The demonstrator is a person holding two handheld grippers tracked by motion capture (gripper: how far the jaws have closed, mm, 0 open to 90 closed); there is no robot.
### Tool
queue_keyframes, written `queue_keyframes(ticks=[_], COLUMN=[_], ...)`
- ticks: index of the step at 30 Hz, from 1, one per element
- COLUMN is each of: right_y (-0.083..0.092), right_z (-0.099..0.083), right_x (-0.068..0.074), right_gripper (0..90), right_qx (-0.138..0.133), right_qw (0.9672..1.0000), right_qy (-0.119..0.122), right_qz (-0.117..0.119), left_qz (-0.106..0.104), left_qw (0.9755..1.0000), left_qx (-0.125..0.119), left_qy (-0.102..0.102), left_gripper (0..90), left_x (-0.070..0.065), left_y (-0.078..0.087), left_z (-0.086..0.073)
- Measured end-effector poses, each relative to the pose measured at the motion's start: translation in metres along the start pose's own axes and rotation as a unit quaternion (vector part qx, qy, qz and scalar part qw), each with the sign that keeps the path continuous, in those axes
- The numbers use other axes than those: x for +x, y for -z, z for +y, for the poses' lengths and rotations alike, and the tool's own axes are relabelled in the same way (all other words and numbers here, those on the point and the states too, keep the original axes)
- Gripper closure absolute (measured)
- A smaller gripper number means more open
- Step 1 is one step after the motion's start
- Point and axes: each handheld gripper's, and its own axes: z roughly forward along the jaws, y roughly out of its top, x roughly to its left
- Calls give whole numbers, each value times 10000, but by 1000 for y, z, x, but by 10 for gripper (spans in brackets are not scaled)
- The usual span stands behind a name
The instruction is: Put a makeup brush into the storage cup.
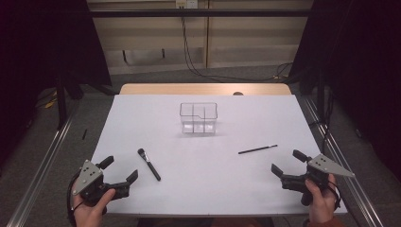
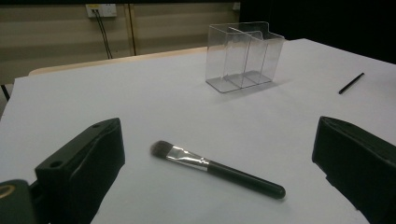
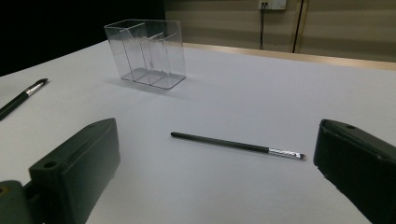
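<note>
Both our jaws stand wide open and empty. The left gripper (image 1: 122,173) faces the thick brush (image 2: 215,168) lying flat on the table (image 1: 213,194); the right gripper (image 1: 287,163) faces the thin brush (image 3: 236,145). We should close low across each handle, then lift toward the clear holder (image 1: 198,117).

wall (image 1: 246,38): beige panels | floor (image 1: 94,109): grey, perhaps carpet | sides: dark

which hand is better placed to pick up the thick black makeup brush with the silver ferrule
Left. The thick black makeup brush lies just ahead of the open left gripper, framed between its jaws in the left gripper view. The right gripper sits across the white table, facing the thin black brush instead.
</note>
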Motion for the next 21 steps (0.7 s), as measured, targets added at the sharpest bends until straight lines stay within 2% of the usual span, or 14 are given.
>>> queue_keyframes(ticks=[12,21], right_y=[-3,-4], right_z=[0,1], right_x=[2,5], right_gripper=[0,0], right_qx=[79,31], right_qw=[9999,9999], right_qy=[92,104], right_qz=[40,99], left_qz=[-33,-87], left_qw=[10000,10000], left_qx=[77,-22], left_qy=[30,10], left_gripper=[37,39], left_x=[-1,-3], left_y=[-1,4], left_z=[1,5])
